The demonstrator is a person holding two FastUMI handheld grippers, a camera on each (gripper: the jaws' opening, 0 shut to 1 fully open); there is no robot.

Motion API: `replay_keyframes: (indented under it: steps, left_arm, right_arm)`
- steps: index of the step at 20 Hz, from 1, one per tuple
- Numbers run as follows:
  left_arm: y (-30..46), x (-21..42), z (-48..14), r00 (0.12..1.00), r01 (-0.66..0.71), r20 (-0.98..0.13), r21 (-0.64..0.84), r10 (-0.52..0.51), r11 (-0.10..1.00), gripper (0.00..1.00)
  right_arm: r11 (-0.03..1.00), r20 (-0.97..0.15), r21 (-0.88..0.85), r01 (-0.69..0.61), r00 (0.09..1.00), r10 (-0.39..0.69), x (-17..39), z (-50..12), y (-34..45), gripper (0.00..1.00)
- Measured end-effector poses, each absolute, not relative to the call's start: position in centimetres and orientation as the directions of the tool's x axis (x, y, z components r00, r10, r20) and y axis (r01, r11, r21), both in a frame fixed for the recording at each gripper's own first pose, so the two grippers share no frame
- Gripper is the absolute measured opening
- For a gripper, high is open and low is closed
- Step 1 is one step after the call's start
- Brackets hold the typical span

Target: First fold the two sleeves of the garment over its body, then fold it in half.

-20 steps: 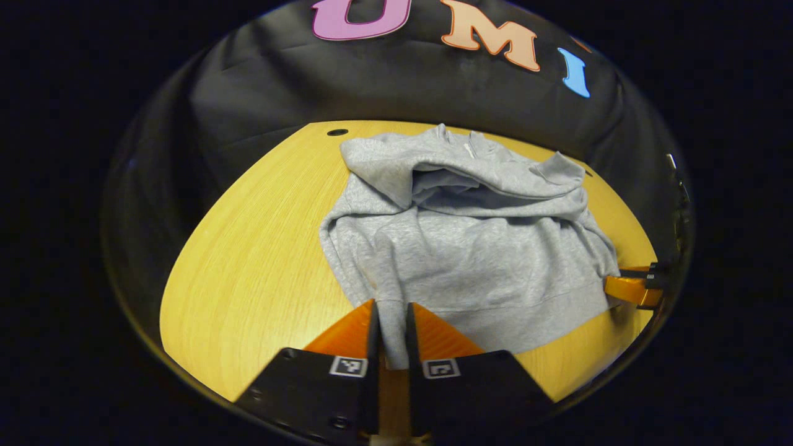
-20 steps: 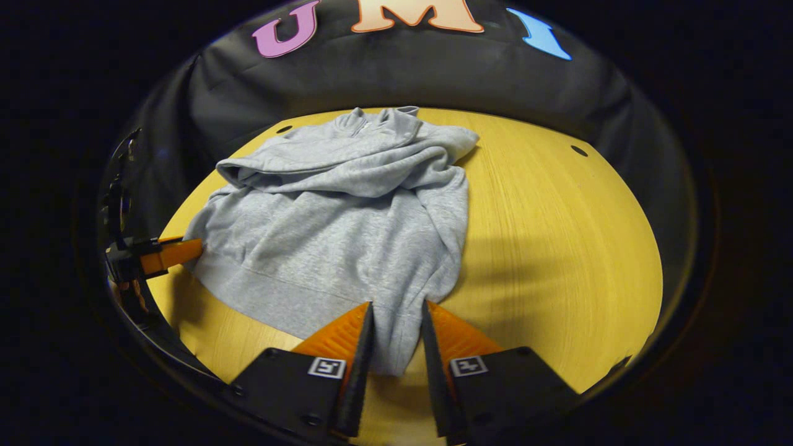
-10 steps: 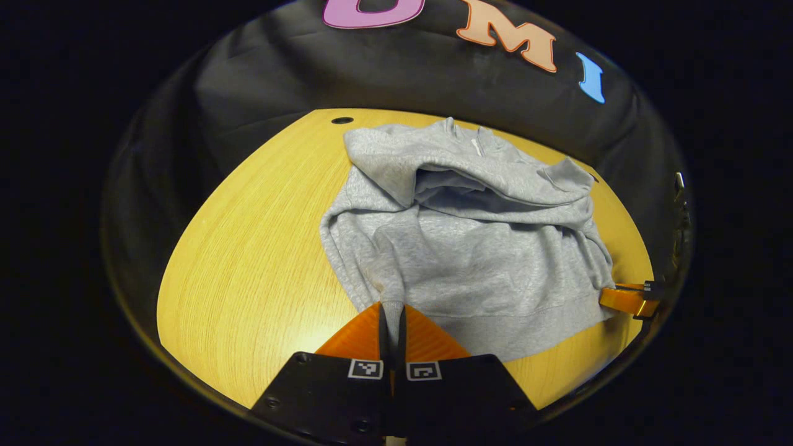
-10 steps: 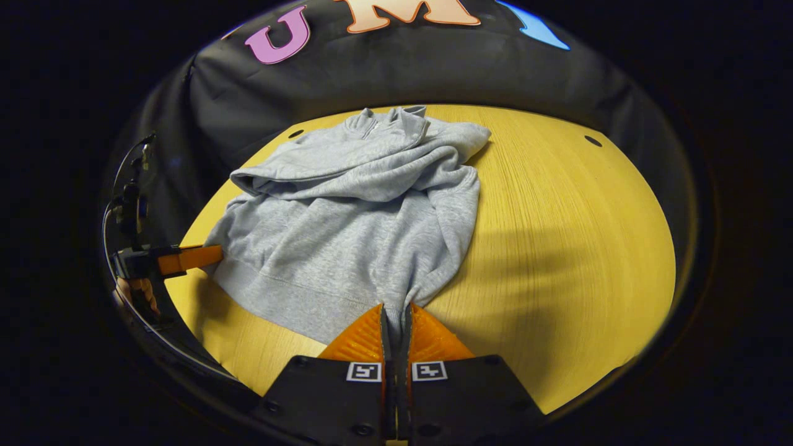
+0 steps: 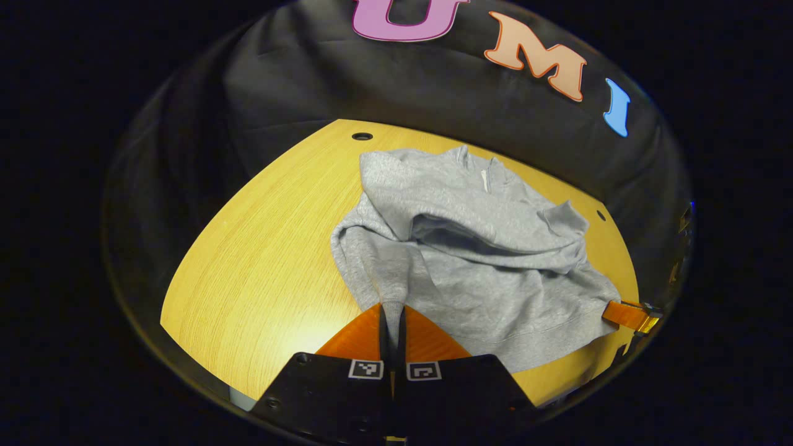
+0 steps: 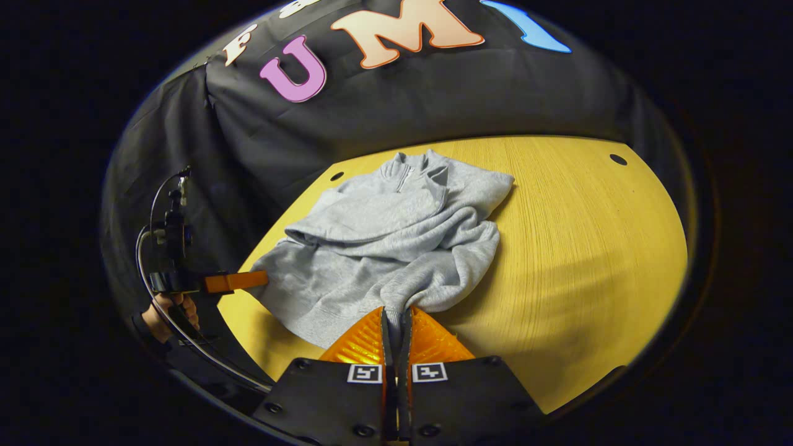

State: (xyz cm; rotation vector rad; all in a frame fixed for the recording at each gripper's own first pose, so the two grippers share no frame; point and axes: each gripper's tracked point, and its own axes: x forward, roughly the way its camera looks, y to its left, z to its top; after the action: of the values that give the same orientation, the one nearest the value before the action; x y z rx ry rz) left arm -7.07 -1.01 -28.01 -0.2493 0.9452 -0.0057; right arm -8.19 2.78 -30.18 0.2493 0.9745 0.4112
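Pinching the near hem at its two corners, both grippers hold the grey fleece sweatshirt with a short zip collar [image 5: 471,260], which lies on the round yellow wood-grain table [image 5: 260,266] with its collar toward the black cloth wall and its hem toward the person. The left gripper [image 5: 391,310] has its jaws closed together on a gathered ridge of grey fabric at the hem's left corner; the right gripper [image 6: 395,313] is likewise clamped on fabric at the hem's right corner. Each also appears far off in the other's view, at the opposite edge of the hem: the right one at [image 5: 626,313], the left one at [image 6: 238,282] with a hand [image 6: 167,316] behind it.

Both sleeves look already folded across the chest, lying in a thick band over the upper body, so the step in hand is likely the fold in half. What that turns on is the garment's long axis: it runs straight away from both sets of jaws, hem near, collar far. The two grips sit well apart at either end of the hem, so neither hand is nearer to the collar; both would need to carry the hem forward evenly along that axis to land it near the collar without skewing the fold.
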Motion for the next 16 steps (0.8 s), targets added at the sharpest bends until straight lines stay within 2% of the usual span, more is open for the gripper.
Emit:
replay_keyframes:
  steps: [6, 9, 12, 16]
  left_arm:
    - [-1.0, -2.5, -25.3, 0.576, -0.092, -0.795, -0.295, -0.191, 0.951, 0.0]
    - [-0.7, -0.1, -24.8, 0.563, -0.057, -0.796, -0.307, -0.223, 0.95, 0.0]
    - [-0.5, 2.0, -25.5, 0.518, -0.012, -0.816, -0.308, -0.257, 0.951, 0.0]
    - [-0.8, 4.7, -26.2, 0.44, -0.03, -0.829, -0.399, -0.346, 0.916, 0.0]
  right_arm:
    - [0.891, -0.73, 0.434, -0.132, 0.528, 0.434, -2.4, -27.5, 2.0, 0.02]
    - [0.879, -0.745, 0.476, -0.044, 0.511, 0.429, -0.3, -27.3, 2.2, 0.04]
    - [0.85, -0.759, 0.524, 0.052, 0.481, 0.439, 1.5, -27.7, 2.7, 0.04]
    - [0.77, -0.779, 0.587, 0.248, 0.432, 0.455, 4.3, -28.7, 2.8, 0.04]
